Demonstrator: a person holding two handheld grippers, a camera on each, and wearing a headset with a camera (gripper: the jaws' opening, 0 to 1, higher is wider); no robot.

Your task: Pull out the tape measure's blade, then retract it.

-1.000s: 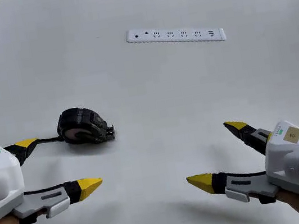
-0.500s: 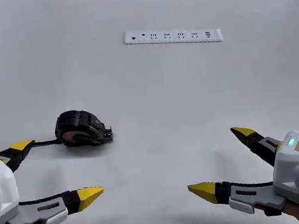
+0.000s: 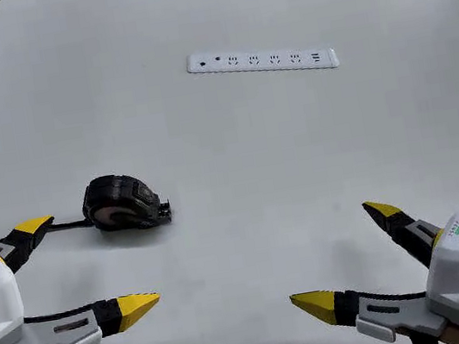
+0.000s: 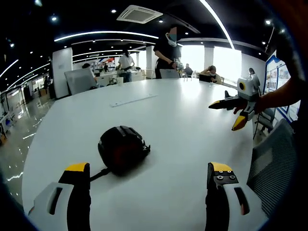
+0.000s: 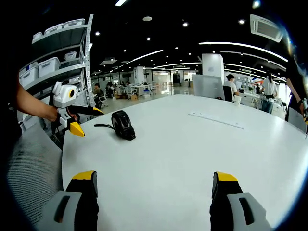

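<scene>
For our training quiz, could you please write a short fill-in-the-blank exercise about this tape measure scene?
The left gripper and right gripper are both ____. The tape measure rests on the table with its blade ____. The tape measure is nearer the ____ gripper. Farther off lies a white ____ with sockets.
Missing: open; retracted; left; power strip.

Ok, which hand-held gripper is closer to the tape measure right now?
Left. The left hand-held gripper is open just beside the tape measure; the right hand-held gripper is open, well off across the table.
</scene>
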